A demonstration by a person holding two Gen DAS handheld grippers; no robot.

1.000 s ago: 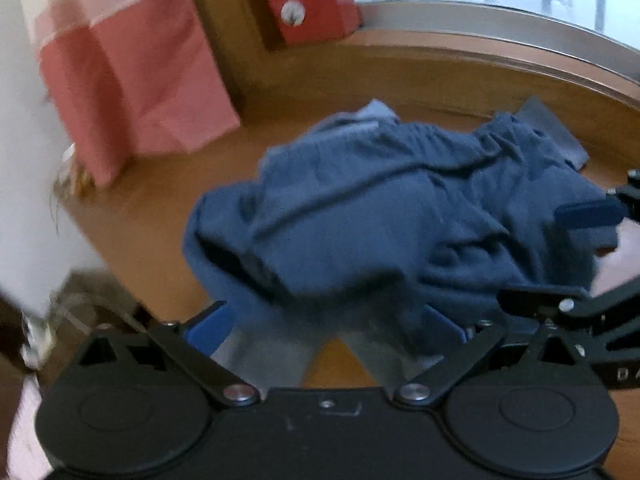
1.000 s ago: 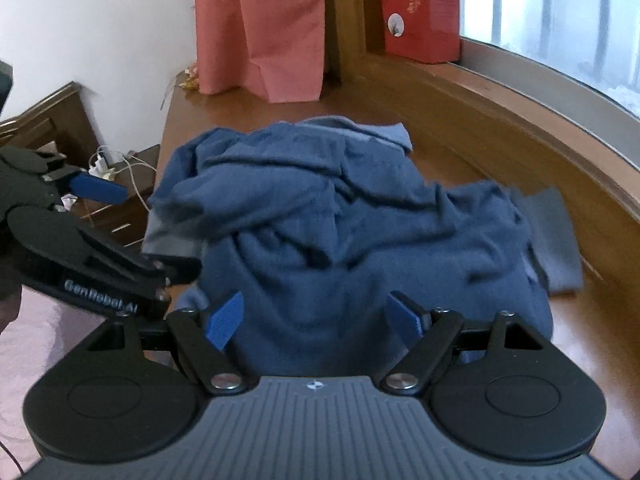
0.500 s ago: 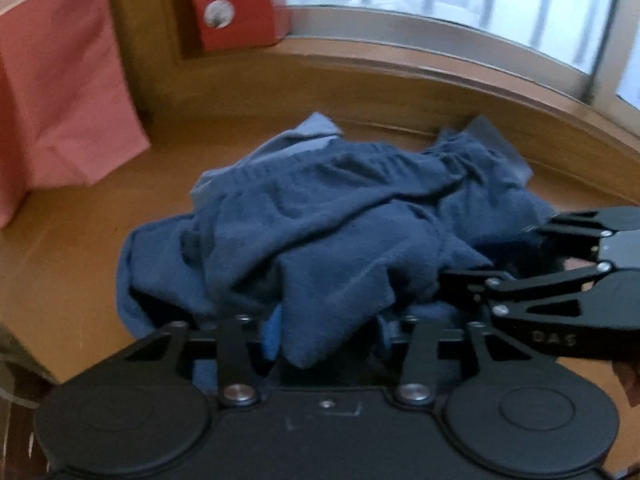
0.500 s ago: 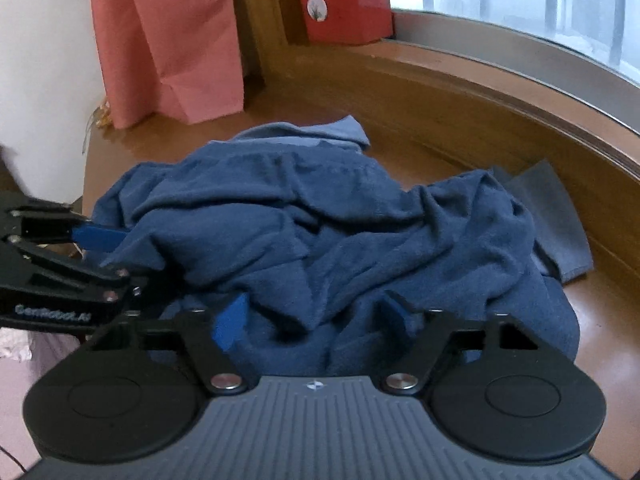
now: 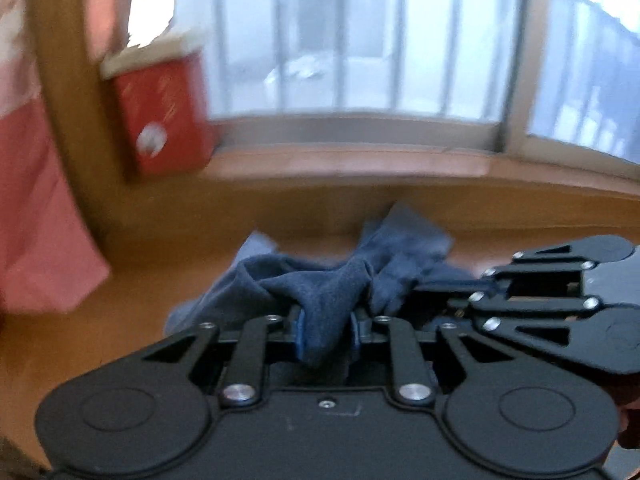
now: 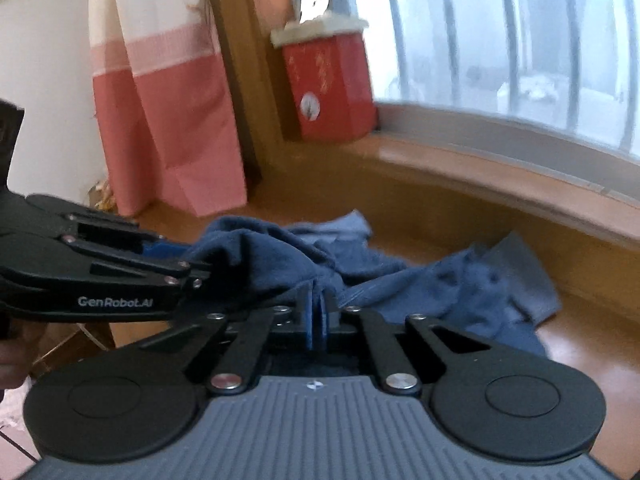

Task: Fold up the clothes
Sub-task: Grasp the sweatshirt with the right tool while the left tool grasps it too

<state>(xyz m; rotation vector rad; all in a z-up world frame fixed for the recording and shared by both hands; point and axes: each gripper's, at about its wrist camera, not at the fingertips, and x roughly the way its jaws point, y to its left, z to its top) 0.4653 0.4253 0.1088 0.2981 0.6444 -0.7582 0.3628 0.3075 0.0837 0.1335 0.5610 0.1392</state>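
A crumpled dark blue garment (image 5: 340,280) lies on the wooden ledge (image 5: 120,312) under the window. My left gripper (image 5: 326,332) is shut on a fold of the garment, which bulges up between its blue pads. My right gripper (image 6: 316,320) is shut on another bunched edge of the same garment (image 6: 420,288). The two grippers are close side by side; the right one shows at the right of the left wrist view (image 5: 552,300), the left one at the left of the right wrist view (image 6: 100,276). The rest of the cloth trails away from the grippers on the ledge.
A red box (image 6: 328,84) stands on the window sill (image 6: 500,172) at the back. A pink and white curtain (image 6: 168,112) hangs at the left by a wooden post. Barred window panes (image 5: 360,40) fill the background. The views are motion-blurred.
Both grippers have closed on the garment and lifted; the cameras have tilted up towards the window, and the cloth is pulled up into a ridge between them.
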